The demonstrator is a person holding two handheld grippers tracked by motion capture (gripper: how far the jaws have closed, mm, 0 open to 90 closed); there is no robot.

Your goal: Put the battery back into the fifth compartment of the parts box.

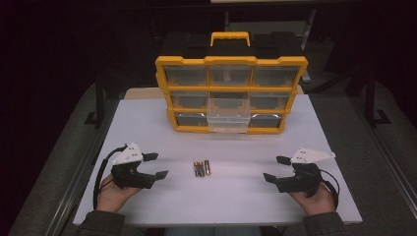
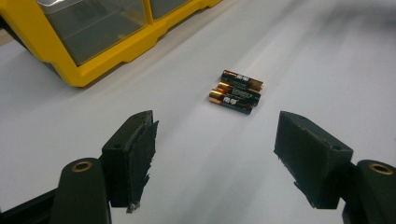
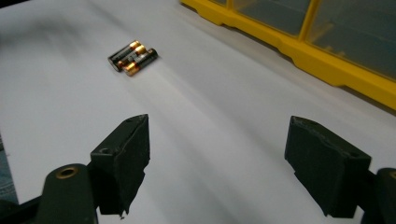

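Three black-and-gold batteries (image 1: pixel 201 168) lie side by side on the white table (image 1: pixel 221 196), midway between my two hands. They also lie ahead of the jaws in the left gripper view (image 2: pixel 236 91) and at the upper left in the right gripper view (image 3: pixel 132 57). My left gripper (image 1: pixel 156 165) rests at the table's left, jaws open and pointing toward the batteries, nothing between them (image 2: pixel 215 158). My right gripper (image 1: pixel 275 168) sits at the right, jaws open and empty (image 3: pixel 217 163), pointing inward.
A yellow organizer case (image 1: pixel 231 93) with clear drawers stands upright at the back of the table; its middle drawer (image 1: pixel 228 114) is pulled out toward me. Its yellow frame (image 2: pixel 93 60) edges the left gripper view and crosses the right gripper view's frame (image 3: pixel 327 60).
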